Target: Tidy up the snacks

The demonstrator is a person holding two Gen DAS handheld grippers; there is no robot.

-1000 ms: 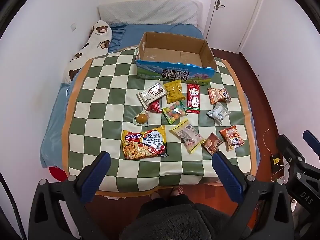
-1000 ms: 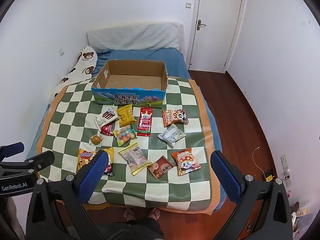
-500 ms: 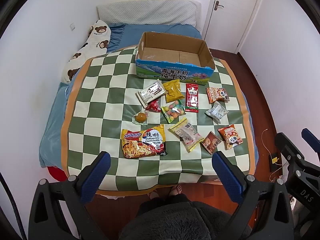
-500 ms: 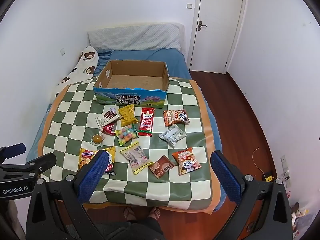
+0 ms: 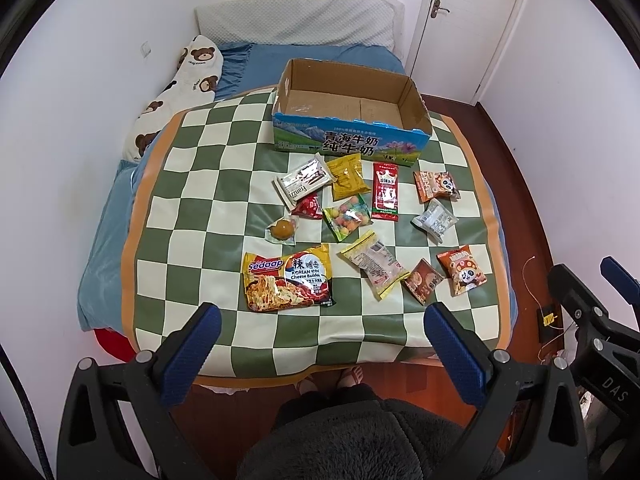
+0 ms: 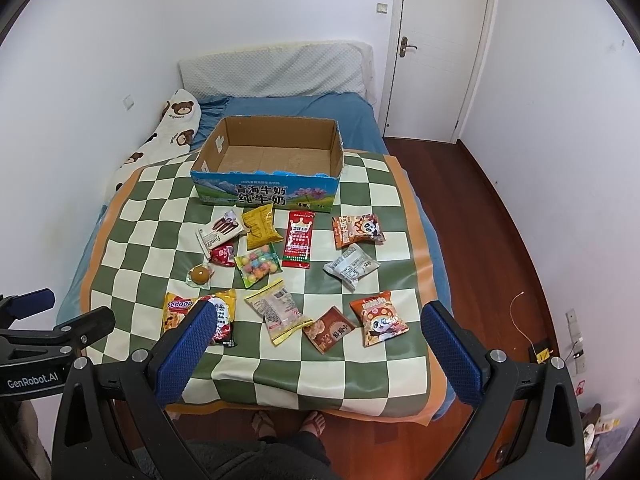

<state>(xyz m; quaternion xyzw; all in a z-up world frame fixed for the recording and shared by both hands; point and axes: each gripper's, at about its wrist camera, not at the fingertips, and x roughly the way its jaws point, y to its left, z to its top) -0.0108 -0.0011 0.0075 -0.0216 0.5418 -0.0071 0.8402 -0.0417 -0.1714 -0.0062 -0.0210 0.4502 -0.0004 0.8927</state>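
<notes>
Several snack packets lie on a green-and-cream checkered cloth (image 5: 192, 184) over the bed. Among them are a Sedaap noodle pack (image 5: 289, 277) (image 6: 182, 312), a red sachet (image 5: 385, 191) (image 6: 298, 239), a candy bag (image 5: 347, 216) and a panda chip bag (image 5: 461, 269) (image 6: 378, 317). An empty open cardboard box (image 5: 352, 142) (image 6: 267, 193) stands at the cloth's far edge. My left gripper (image 5: 320, 336) is open and empty, held above the near edge. My right gripper (image 6: 316, 338) is open and empty, also above the near edge.
A bear-print pillow (image 5: 180, 92) lies along the left wall. A white door (image 6: 438, 48) is at the back right. Red-brown wood floor (image 6: 500, 240) runs to the right of the bed. The person's feet (image 6: 288, 424) stand at the bed's foot.
Both grippers have drawn back and risen slightly, so the cloth and snacks sit a little farther away. Nothing on the cloth has moved.
</notes>
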